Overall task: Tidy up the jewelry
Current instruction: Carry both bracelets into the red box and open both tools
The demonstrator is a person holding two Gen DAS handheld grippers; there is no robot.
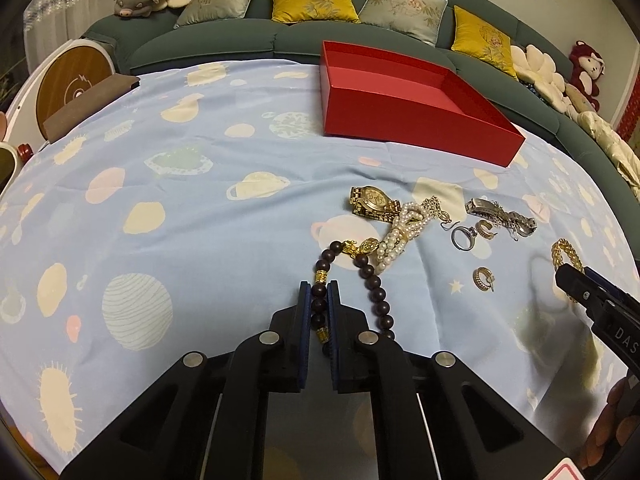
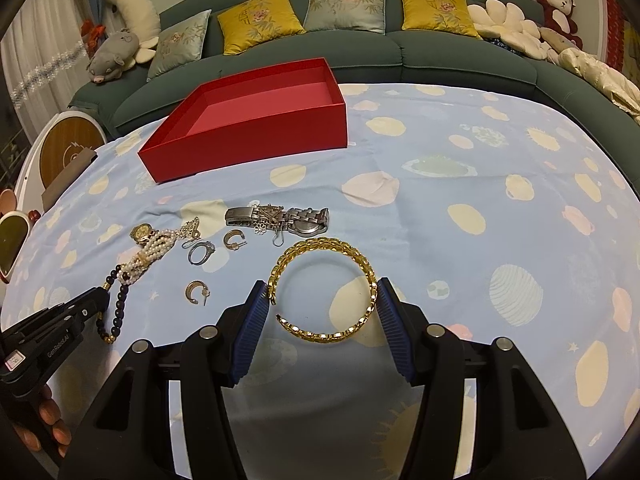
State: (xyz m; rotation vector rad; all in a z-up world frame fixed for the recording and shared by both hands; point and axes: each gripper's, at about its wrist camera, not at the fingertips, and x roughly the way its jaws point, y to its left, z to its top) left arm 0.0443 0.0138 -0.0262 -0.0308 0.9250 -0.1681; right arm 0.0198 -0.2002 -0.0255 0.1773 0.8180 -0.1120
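Note:
My left gripper (image 1: 319, 294) is shut on a dark bead bracelet (image 1: 374, 280) with gold charms that lies on the blue cloth. My right gripper (image 2: 323, 294) is open, its pads on either side of a gold chain bangle (image 2: 362, 260) that lies flat on the cloth. An open red box (image 1: 416, 120) sits empty at the back; it also shows in the right wrist view (image 2: 248, 136). Between box and grippers lie a gold watch (image 1: 372, 200), a pearl bracelet (image 1: 404, 232), a silver watch (image 2: 296, 218), a silver ring (image 2: 201, 252) and gold hoop earrings (image 2: 195, 292).
A blue planet-print cloth (image 1: 200, 200) covers the table. A green sofa (image 2: 400, 52) with yellow and grey cushions and plush toys curves behind it. A round wooden-faced device (image 1: 72, 76) and a brown case (image 1: 92, 100) stand at the left edge.

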